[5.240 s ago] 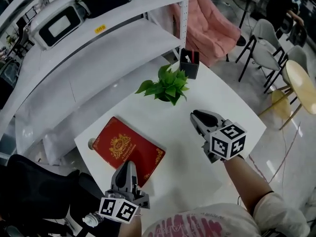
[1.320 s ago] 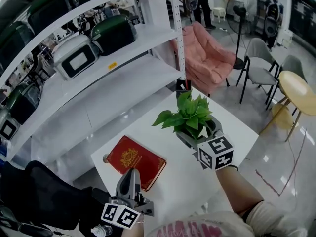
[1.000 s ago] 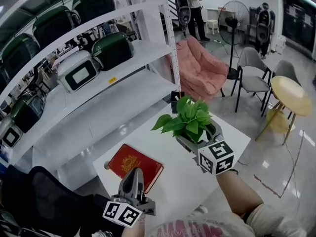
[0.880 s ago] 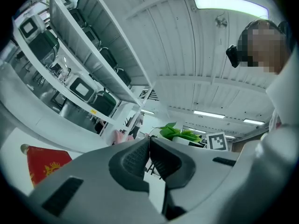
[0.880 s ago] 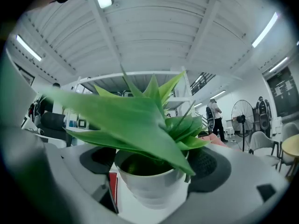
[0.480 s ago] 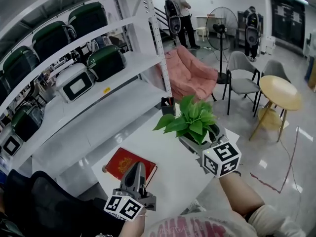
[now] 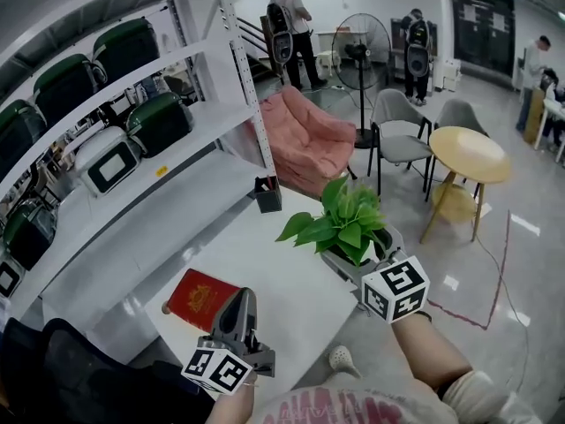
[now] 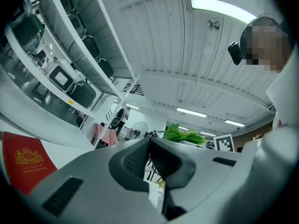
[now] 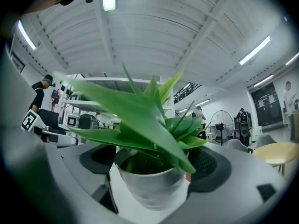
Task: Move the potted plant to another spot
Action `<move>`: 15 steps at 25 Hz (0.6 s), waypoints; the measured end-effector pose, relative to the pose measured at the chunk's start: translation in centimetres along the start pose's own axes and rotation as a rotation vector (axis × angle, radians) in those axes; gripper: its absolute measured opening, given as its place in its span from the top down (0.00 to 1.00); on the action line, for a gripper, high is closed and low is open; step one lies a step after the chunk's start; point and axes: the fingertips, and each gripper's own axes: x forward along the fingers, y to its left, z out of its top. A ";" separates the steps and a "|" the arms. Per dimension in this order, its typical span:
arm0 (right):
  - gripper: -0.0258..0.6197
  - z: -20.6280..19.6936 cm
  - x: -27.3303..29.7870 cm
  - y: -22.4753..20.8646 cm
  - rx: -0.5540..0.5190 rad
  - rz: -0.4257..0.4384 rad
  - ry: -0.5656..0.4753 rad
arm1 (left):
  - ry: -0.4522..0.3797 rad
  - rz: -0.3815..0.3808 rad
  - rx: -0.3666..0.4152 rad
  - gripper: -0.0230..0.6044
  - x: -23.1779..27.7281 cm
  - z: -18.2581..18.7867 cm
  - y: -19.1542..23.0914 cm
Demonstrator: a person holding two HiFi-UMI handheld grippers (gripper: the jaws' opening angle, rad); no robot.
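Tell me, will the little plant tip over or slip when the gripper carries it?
Probably not tip: the right gripper clamps the white pot on both sides, upright. The pot looks smooth and glossy, so a loose squeeze might let it slip. The leaves look thin and bendy, so they'd likely wobble.

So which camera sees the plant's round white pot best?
The right gripper view: the round white pot of the green leafy plant fills the middle, gripped by the right gripper between its jaws. The head view shows mostly leaves hiding it. The left gripper view catches only distant leaves.
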 end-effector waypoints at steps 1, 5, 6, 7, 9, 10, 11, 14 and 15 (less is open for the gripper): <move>0.19 -0.4 -0.4 -0.8 0.006 -0.010 0.000 | 0.010 -0.013 -0.003 0.92 0.7 -0.7 -0.4; 0.19 -0.9 -0.2 -4.9 0.023 -0.053 0.004 | 0.051 -0.076 -0.007 0.92 4.9 -2.6 -1.9; 0.19 -1.0 0.1 -6.0 0.022 -0.060 0.010 | 0.052 -0.082 -0.010 0.92 6.1 -2.8 -1.9; 0.19 -1.1 0.4 -7.0 0.022 -0.065 0.018 | 0.054 -0.083 -0.016 0.92 7.3 -3.1 -1.9; 0.19 -1.7 0.7 -9.2 0.033 -0.075 0.032 | 0.062 -0.082 -0.036 0.92 9.7 -4.1 -1.7; 0.19 -2.0 1.0 -10.4 0.041 -0.079 0.034 | 0.063 -0.086 -0.042 0.92 11.0 -4.5 -1.7; 0.19 -2.2 1.4 -11.6 0.049 -0.083 0.035 | 0.062 -0.092 -0.044 0.92 12.4 -4.9 -1.8; 0.19 -2.7 2.8 -14.8 0.057 -0.092 0.044 | 0.066 -0.106 -0.054 0.92 16.2 -5.9 -1.9; 0.19 -2.7 3.3 -15.7 0.058 -0.090 0.047 | 0.069 -0.110 -0.059 0.92 17.3 -6.2 -1.9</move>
